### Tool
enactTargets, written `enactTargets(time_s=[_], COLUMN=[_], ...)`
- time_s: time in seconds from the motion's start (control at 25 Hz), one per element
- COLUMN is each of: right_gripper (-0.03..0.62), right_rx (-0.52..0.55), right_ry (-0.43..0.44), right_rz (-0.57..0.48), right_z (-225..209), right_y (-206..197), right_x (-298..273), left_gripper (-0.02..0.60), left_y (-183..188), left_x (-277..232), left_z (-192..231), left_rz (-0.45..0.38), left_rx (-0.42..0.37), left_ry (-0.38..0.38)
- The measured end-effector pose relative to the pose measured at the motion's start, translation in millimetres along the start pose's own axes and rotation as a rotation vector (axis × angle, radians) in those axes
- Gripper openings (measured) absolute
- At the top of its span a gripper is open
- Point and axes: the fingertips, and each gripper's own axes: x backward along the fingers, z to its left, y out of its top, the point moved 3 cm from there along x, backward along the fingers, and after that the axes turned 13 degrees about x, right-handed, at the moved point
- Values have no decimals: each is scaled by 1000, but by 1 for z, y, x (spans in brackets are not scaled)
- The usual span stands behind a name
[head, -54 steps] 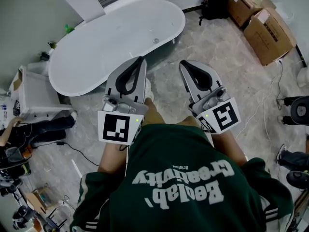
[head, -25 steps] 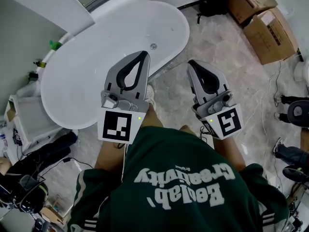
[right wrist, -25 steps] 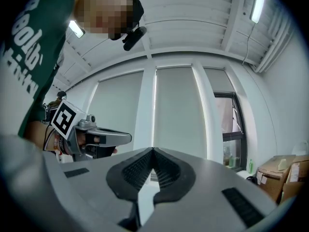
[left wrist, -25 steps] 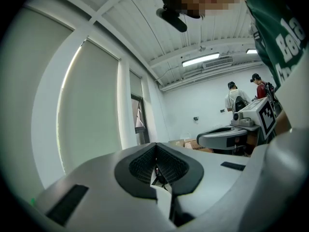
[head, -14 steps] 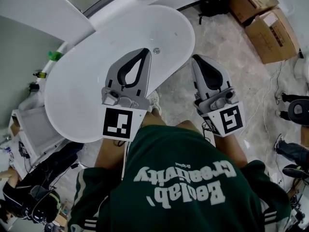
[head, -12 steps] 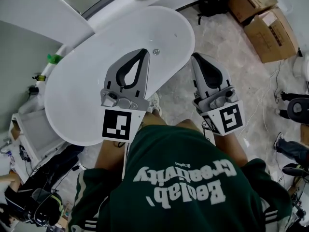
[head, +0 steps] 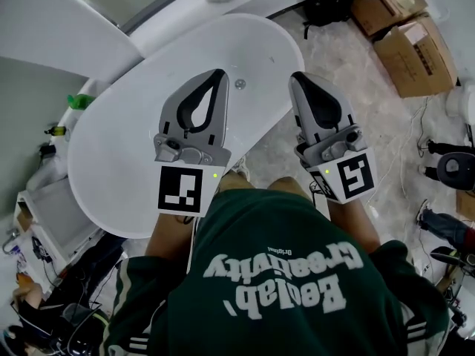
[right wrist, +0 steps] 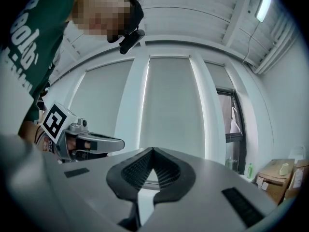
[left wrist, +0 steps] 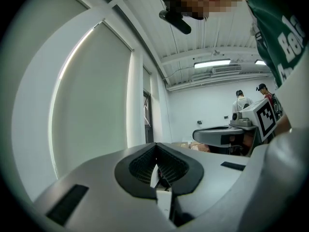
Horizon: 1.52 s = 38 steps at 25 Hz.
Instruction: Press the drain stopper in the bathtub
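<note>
Fingers (left wrist: 133, 178) of the left gripper (head: 220, 73) meet at their tips and hold nothing. The right gripper (head: 296, 77) has its fingers (right wrist: 176, 177) closed the same way, also empty. In the head view both grippers point forward, side by side, over the white oval bathtub (head: 126, 147). The drain stopper (head: 240, 84), a small round metal disc in the tub's bottom, lies between the two tips, just right of the left one and apart from both. The right tip seems to sit about over the tub's near rim, though the angle makes that hard to judge. Cardboard boxes (head: 404, 43) stand on the floor (head: 349, 102), well off to the right.
</note>
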Motion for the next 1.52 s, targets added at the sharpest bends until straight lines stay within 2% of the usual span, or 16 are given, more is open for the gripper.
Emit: enactTargets(time_s=[0.24,0.36,0.76,1.08,1.32,1.52], right_gripper=[11,11,11,11,11,11], right_rx=[-5,-3,10,1,-27,-31], right_ry=[-24,-30,-41,-39,28,175], right_rz=[38,47,46,52,7,13], right_z=[-3,-5,-8,-28,-44,-52], right_y=[-13,-14,-14,-15,-27,-43], right_x=[-25,-34,-53,-40,-49,-67], left_gripper=[8,8,8,8,8,8], left_y=[-12,-15,-25,-23,-28,-35], left_x=[-17,-25,-43,-64,-81,-107], left_z=[32,41,49,31,29,30], left_rz=[47,38,61,47,58,62], left_rx=[7,23,23,25,0,23], left_ry=[-14,-16,-55,-55,7,66])
